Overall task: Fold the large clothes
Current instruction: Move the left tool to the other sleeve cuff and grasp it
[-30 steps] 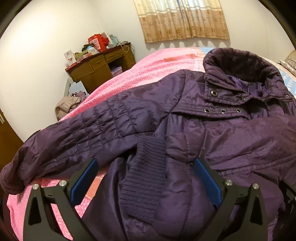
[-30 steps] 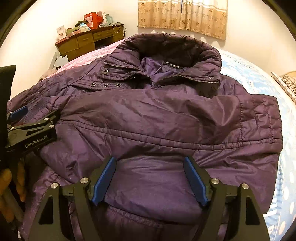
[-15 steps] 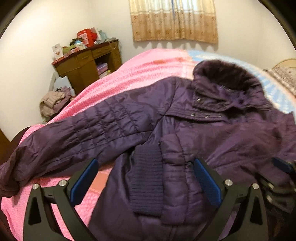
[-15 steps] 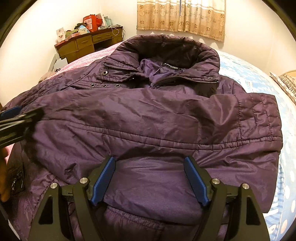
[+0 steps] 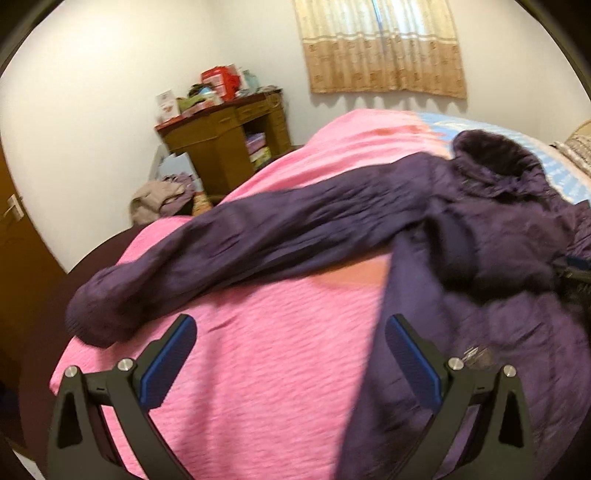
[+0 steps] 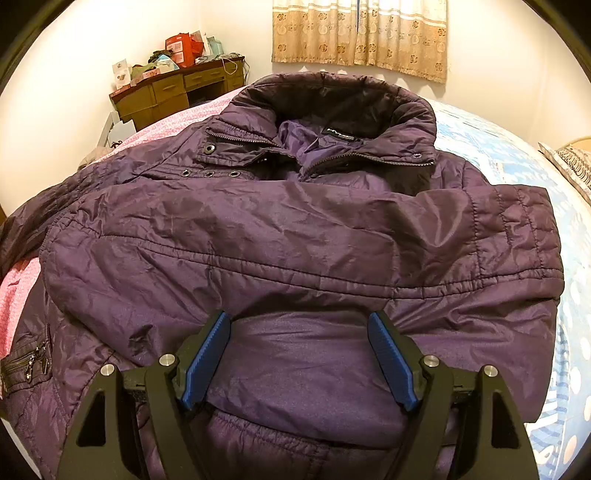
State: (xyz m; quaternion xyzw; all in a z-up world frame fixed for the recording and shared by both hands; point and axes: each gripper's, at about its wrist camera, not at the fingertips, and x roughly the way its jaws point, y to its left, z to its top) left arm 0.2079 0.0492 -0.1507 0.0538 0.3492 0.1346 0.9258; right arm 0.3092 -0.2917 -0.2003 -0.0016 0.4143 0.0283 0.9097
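A dark purple padded jacket (image 6: 295,236) lies front up on the bed, collar (image 6: 332,99) toward the far wall. One sleeve is folded across its chest. The other sleeve (image 5: 258,236) stretches out to the left over the pink blanket (image 5: 266,369), its cuff (image 5: 96,317) near the bed's left edge. My left gripper (image 5: 290,354) is open and empty above the pink blanket, left of the jacket body and near that sleeve. My right gripper (image 6: 299,354) is open and empty just over the jacket's lower front.
A wooden desk (image 5: 225,144) piled with boxes stands by the far wall, with a heap of clothes (image 5: 162,195) on the floor beside it. Curtains (image 6: 358,33) hang behind the bed. The bed's right half has a blue patterned cover (image 6: 517,162).
My left gripper has swung left, off the jacket body and the folded sleeve's cuff, to over the pink blanket near the outstretched sleeve. My right gripper has barely moved.
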